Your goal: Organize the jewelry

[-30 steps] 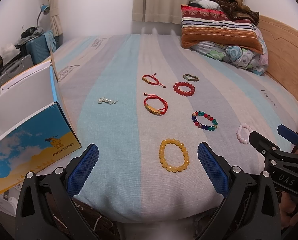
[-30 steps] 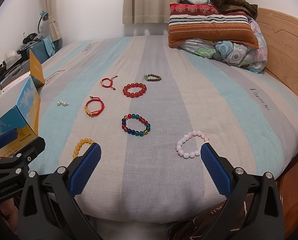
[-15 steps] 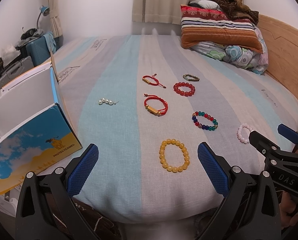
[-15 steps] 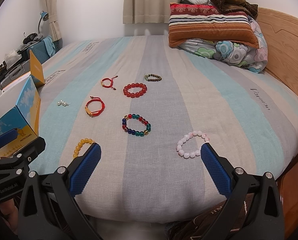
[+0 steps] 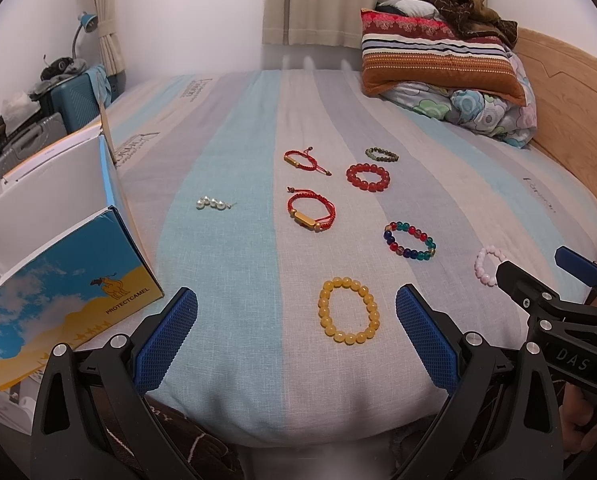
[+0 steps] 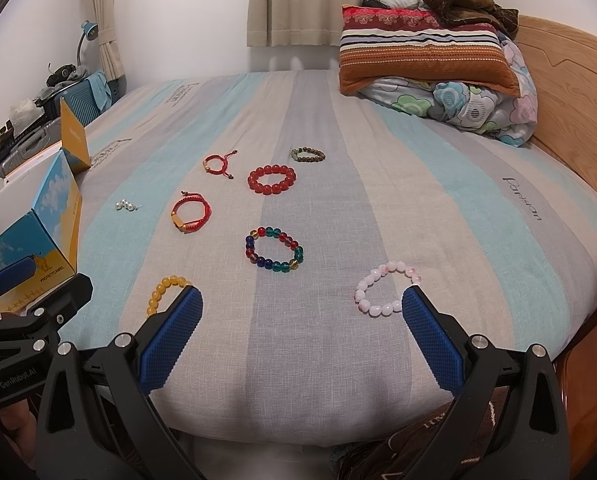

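Several bracelets lie on the striped bed. A yellow bead bracelet [image 5: 348, 309] lies nearest my left gripper [image 5: 297, 334], which is open and empty just in front of it. A pink bead bracelet [image 6: 385, 288] lies by the right finger of my right gripper [image 6: 302, 330], also open and empty. Further off lie a multicolour bead bracelet [image 6: 274, 249], a red bead bracelet [image 6: 272, 179], a small dark green one [image 6: 308, 155], two red cord bracelets [image 5: 311, 212] [image 5: 300, 159], and a short pearl piece [image 5: 212, 202].
An open blue and yellow cardboard box [image 5: 64, 276] stands at the bed's left edge. Pillows and a blanket [image 6: 430, 48] are piled at the far right by the wooden headboard [image 6: 570, 92]. Suitcases [image 5: 38, 120] stand at the far left.
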